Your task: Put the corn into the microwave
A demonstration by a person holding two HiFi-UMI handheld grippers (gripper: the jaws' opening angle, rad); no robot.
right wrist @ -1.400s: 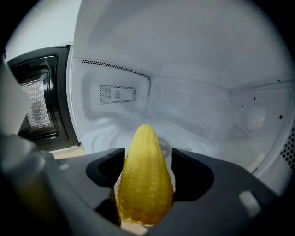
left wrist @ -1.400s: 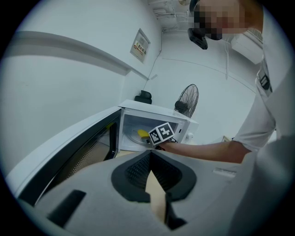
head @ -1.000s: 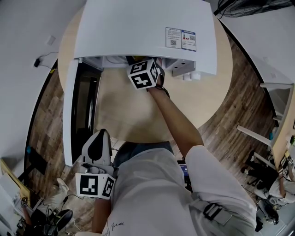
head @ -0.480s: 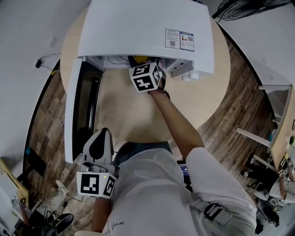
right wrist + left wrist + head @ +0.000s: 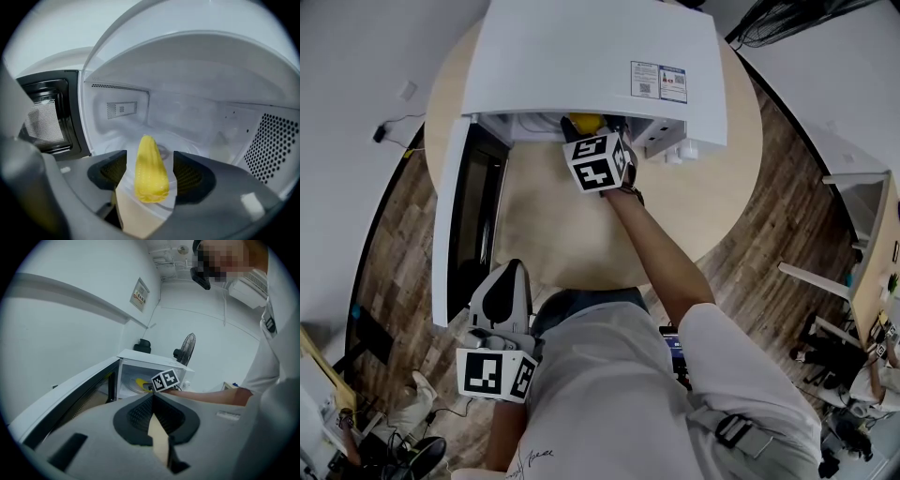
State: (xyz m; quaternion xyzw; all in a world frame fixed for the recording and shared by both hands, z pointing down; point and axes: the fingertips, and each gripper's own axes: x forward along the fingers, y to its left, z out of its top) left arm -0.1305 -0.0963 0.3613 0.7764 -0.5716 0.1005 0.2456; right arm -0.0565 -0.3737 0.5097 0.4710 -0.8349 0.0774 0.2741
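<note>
right gripper jaws apart, corn loose between them in microwave; looks light, stiff, regrip mid-cob

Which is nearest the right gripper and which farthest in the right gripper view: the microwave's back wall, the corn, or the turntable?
1. Corn: centre, between the right gripper's jaws, which stand apart.
2. Turntable: on the cavity floor, under the corn's far end and beyond it.
3. Back wall: farthest, upright behind the turntable.
</note>
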